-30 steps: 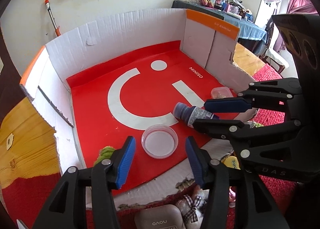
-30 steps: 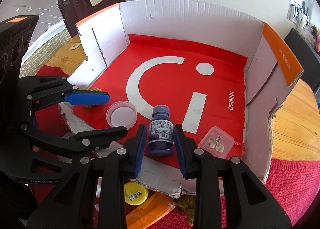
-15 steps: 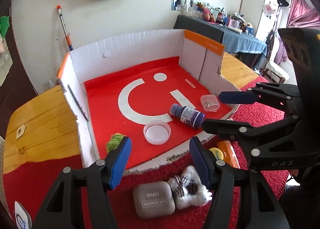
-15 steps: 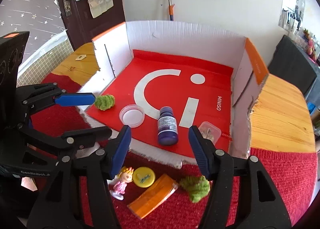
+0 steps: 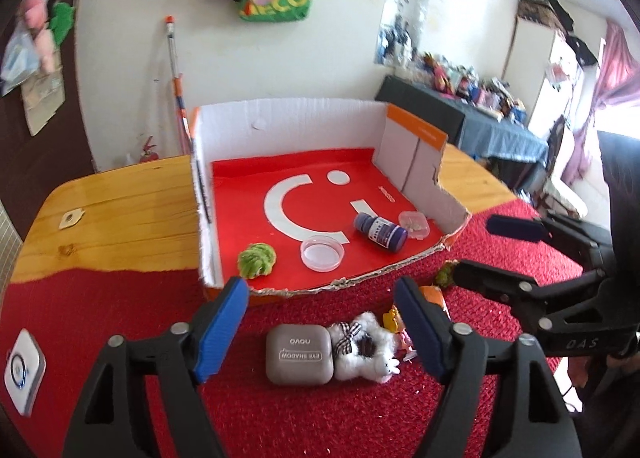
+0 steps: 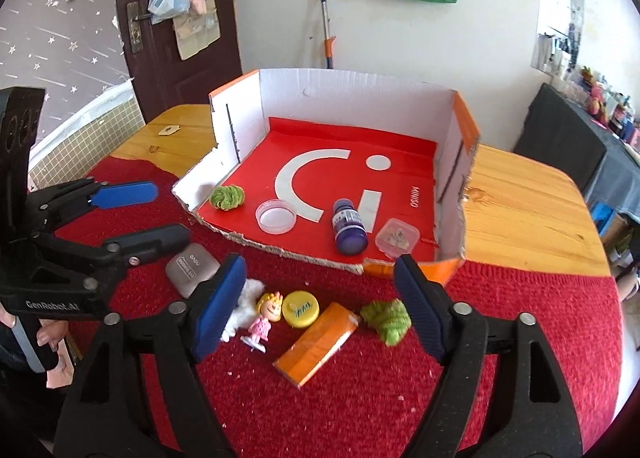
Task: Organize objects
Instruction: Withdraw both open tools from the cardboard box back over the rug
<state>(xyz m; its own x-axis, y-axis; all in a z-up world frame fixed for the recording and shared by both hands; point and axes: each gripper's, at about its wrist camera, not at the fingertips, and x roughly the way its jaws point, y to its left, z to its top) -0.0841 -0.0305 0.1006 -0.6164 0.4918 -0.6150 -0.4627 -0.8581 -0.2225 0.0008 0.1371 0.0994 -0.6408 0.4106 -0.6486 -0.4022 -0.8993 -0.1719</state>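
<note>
A red-floored cardboard box [image 5: 304,117] [image 6: 360,85] holds a purple bottle [image 5: 380,232] [image 6: 349,226] lying on its side, a clear round lid [image 5: 322,253] [image 6: 277,216], a small clear case [image 5: 414,224] [image 6: 397,238] and a green knit ball [image 5: 257,260] [image 6: 227,197]. On the red mat in front lie a grey eyeshadow case [image 5: 299,354] [image 6: 192,269], a white plush [image 5: 366,346], a pink doll [image 6: 264,318], a yellow cap [image 6: 301,309], an orange packet [image 6: 316,344] and a second green knit piece [image 6: 386,320]. My left gripper [image 5: 322,328] and right gripper [image 6: 320,308] hover over the mat, jaws opening, nothing between them.
The box stands on a wooden table [image 6: 524,201] partly covered by the red mat [image 6: 360,410]. A white round-cornered device [image 5: 22,372] lies at the mat's left edge. A person's hand [image 6: 52,342] holds the left gripper. A cluttered dark table [image 5: 480,113] stands behind.
The right gripper let go of the purple bottle, which now lies in the box. Both grippers drew back from the box and rose, their jaws spreading wider.
</note>
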